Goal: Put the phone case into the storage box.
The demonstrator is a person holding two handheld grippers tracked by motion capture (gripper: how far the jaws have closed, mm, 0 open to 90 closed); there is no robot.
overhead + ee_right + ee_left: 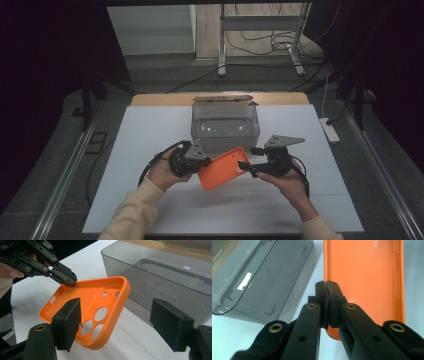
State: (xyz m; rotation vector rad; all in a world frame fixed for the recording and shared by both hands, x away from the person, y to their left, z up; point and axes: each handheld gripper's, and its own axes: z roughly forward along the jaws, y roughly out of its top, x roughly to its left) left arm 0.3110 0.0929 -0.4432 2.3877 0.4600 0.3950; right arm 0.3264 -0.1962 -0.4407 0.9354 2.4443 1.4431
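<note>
Above table: orange phone case [222,168], camera cutouts, pinched by left gripper [201,161]; right gripper [115,327] spread.

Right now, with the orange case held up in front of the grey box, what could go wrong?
1. The left gripper pinches just the thin edge of the orange phone case, so the soft case might twist or slip out.
2. The right gripper stands open around the case's camera-hole end, not pressing; closing off-centre could knock it loose.
3. The grey box sits close behind, so a swing could bump it.
</note>
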